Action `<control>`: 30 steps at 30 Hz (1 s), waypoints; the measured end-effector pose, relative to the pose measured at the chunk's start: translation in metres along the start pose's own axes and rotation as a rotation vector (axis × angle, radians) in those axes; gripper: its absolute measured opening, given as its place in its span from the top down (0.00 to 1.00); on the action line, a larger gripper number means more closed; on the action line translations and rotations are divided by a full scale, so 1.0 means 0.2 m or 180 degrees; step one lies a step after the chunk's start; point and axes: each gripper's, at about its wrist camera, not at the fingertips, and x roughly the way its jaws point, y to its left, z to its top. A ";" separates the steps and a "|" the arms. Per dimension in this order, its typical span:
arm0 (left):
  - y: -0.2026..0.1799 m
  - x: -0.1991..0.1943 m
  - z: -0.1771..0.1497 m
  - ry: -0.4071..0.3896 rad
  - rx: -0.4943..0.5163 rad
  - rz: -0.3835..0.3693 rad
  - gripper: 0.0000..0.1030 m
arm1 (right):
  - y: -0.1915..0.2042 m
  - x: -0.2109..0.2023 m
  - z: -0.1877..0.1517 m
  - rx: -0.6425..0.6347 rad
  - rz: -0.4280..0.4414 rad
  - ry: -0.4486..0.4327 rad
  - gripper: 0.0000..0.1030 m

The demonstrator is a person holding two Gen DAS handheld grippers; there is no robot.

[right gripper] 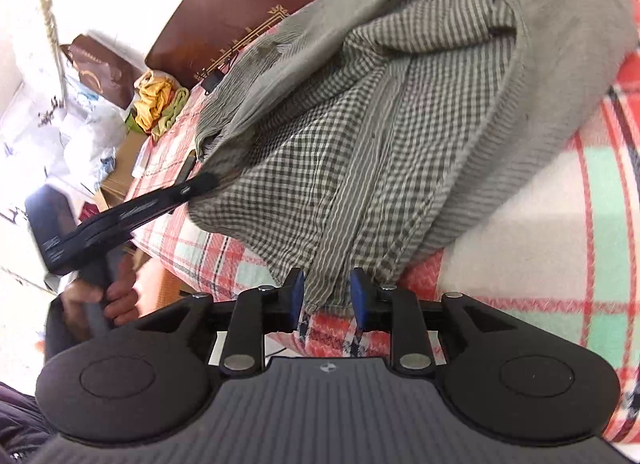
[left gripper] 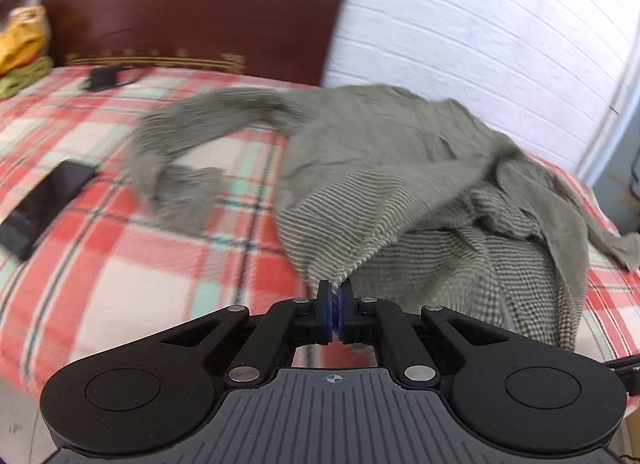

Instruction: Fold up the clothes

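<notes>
A grey-green checked shirt (left gripper: 384, 168) is lying crumpled across a red, white and mint plaid blanket (left gripper: 120, 264) covering a bed. The left gripper (left gripper: 335, 292) is pinching the shirt's near hem, its jaws closed on the cloth. The right gripper (right gripper: 326, 292) is sitting at the shirt's lower edge, its jaws apart with a fold of fabric between them. A dark phone (left gripper: 44, 200) is lying on the blanket, left of the shirt.
</notes>
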 end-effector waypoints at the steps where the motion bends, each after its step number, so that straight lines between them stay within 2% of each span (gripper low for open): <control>1: 0.01 -0.01 -0.01 0.0003 -0.0032 0.0020 1.00 | 0.00 0.01 0.00 -0.0022 -0.0010 0.0007 0.71; 9: 0.08 -0.13 -0.13 0.0027 -0.0288 0.0182 1.00 | -0.01 -0.03 0.00 -0.0103 -0.0062 -0.0043 0.70; 12: 0.11 -0.16 -0.17 0.0082 -0.0380 0.0202 0.99 | -0.04 -0.11 0.00 -0.0065 -0.0155 -0.0230 0.67; 13: 0.11 -0.17 -0.17 0.0113 -0.0428 0.0169 0.96 | -0.06 -0.15 0.01 -0.0057 -0.0218 -0.0310 0.67; 14: 0.12 -0.19 -0.17 0.0114 -0.0480 0.0107 0.78 | -0.07 -0.18 0.02 -0.0055 -0.0310 -0.0398 0.65; 17: 0.07 -0.29 -0.13 -0.0029 -0.0449 -0.0248 0.76 | -0.11 -0.25 0.08 -0.0047 -0.0586 -0.0635 0.63; 20: -0.06 -0.31 -0.08 -0.0078 -0.0208 -0.0711 0.61 | -0.11 -0.27 0.15 -0.0159 -0.0869 -0.0848 0.63; 22: -0.17 -0.24 -0.06 -0.0044 -0.0069 -0.1003 0.60 | -0.11 -0.25 0.22 -0.0309 -0.1075 -0.0951 0.63; 25: -0.34 -0.09 -0.06 0.0141 0.0034 -0.1286 0.60 | -0.11 -0.17 0.32 -0.0547 -0.1373 -0.1014 0.60; 27: -0.43 0.03 -0.07 0.0316 0.0059 -0.1355 0.60 | -0.13 -0.10 0.38 -0.0679 -0.1558 -0.0977 0.59; 30: -0.51 0.17 -0.12 0.0523 0.0104 -0.1313 0.60 | -0.15 0.00 0.44 -0.0854 -0.1800 -0.0909 0.59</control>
